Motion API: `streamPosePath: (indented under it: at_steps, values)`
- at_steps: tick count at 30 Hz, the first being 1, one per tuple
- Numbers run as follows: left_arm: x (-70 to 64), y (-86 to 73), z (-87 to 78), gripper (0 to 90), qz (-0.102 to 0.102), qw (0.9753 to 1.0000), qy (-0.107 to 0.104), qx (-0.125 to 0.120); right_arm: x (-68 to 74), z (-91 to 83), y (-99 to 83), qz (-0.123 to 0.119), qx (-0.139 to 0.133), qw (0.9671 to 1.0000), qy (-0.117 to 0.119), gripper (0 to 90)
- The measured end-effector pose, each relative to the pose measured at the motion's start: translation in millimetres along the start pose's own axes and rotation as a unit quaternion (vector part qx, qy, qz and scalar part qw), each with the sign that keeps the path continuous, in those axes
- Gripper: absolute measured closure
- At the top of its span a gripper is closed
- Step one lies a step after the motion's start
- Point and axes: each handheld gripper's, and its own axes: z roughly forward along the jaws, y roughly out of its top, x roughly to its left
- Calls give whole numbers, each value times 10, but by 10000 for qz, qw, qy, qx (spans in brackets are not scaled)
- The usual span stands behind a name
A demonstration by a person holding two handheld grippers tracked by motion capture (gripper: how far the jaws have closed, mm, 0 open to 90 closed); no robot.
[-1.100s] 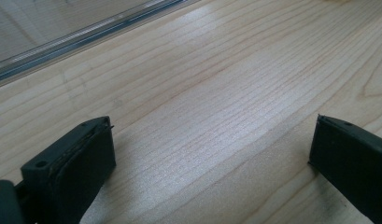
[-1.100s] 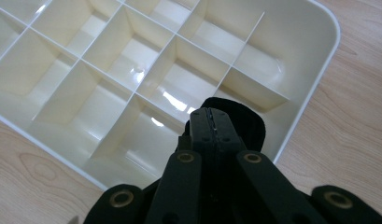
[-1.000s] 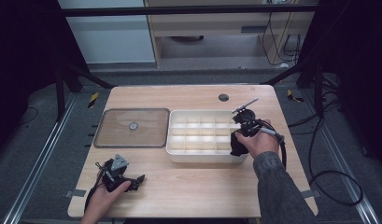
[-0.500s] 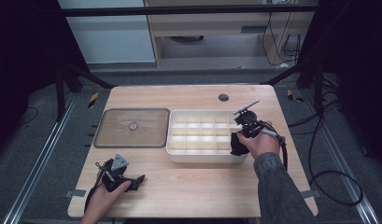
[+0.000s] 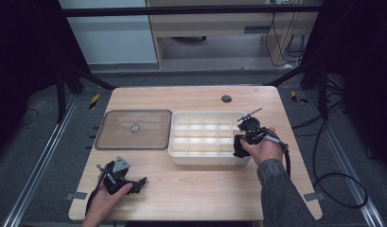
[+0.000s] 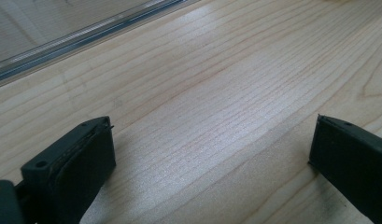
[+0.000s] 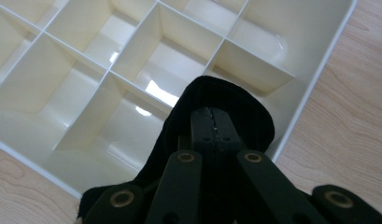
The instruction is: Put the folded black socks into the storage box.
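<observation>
A person's right gripper (image 7: 212, 122), jaws pressed together on a black cloth (image 7: 247, 109), hangs over the near right corner of a white tray (image 5: 204, 159) on a wood table (image 5: 200, 194). In the high view the cloth (image 5: 239, 146) sits at the tray's right end, just inside the rim, w/ the hand wrapped round the tool. Judged from that: the cloth is picked up and brought to the tray, approx. at the point of going into a corner cell; lowering it in and letting go are left. All cells seen look empty, so this would be the first item placed.

The left gripper (image 6: 205, 154) rests low over bare table near the front left edge, jaws spread wide w/ nothing between them. It looks idle.

Materials: the tray is glossy cream plastic, thin straight dividers forming a grid of rectangular cells, w/ bright glints on the cell floors. The cloth is matte, soft, bunched into a rounded fold over the jaw tips; its weave is too dark to read. The table is pale wood w/ fine grain. Left of the tray lies a flat clear lid (image 5: 133, 129), rounded corners, small round knob at centre, touching or nearly touching the tray's side; cannot tell which. The jaws are dull black w/ brass-coloured pivots on the right tool.
</observation>
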Motion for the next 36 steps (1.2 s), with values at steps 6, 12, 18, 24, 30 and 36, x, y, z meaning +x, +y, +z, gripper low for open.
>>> streamPosePath:
  at_steps: [6,12,18,24,30,36]
  values:
    - [0,0,0,0,1,10000,2,1,-10,29,-63,39,-50,10000,72,900]
    - [0,0,0,0,3,10000,2,-1,-2,68,-121,15,-39,9999,161,900]
    - [0,0,0,0,2,10000,3,-2,39,85,-156,-38,-116,9999,56,900]
    - [0,0,0,0,4,10000,6,-1,37,95,-163,-27,-89,9999,69,900]
    - [-1,0,1,0,-6,10000,3,-3,38,118,-178,11,-60,9999,135,900]
    - [-2,0,3,0,-11,10000,3,-12,40,130,-187,4,-80,9999,142,900]
